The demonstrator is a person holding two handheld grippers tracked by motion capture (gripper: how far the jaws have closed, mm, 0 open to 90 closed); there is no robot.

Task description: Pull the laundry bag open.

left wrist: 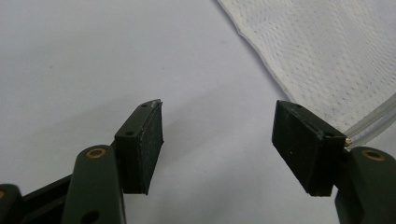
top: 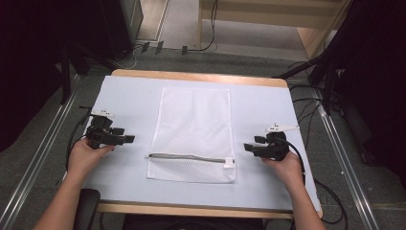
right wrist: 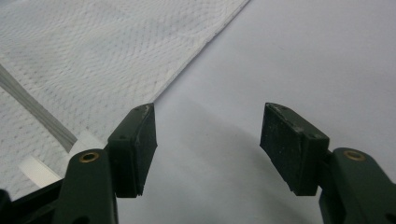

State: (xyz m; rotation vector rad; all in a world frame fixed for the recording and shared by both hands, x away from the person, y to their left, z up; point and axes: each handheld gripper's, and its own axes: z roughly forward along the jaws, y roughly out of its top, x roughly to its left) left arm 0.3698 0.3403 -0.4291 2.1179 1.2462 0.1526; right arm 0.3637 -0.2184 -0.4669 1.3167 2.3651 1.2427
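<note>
A white mesh laundry bag [top: 194,129] lies flat in the middle of the pale blue table [top: 124,100], its grey zipper [top: 186,157] running across near the front end. My left gripper [top: 128,139] rests left of the bag, jaws open and pointing at it, nothing between them. In the left gripper view the bag [left wrist: 327,56] lies at the upper right, beyond the open gripper [left wrist: 217,140]. My right gripper [top: 249,147] sits right of the bag, open and empty. The right gripper view has the bag [right wrist: 93,60] at the upper left past the gripper [right wrist: 208,144].
The table's wooden edge [top: 201,210] runs along the front. Cables [top: 306,108] trail over the floor at the right, and dark stands [top: 330,72] flank the table on both sides. Bare table surface lies around the bag.
</note>
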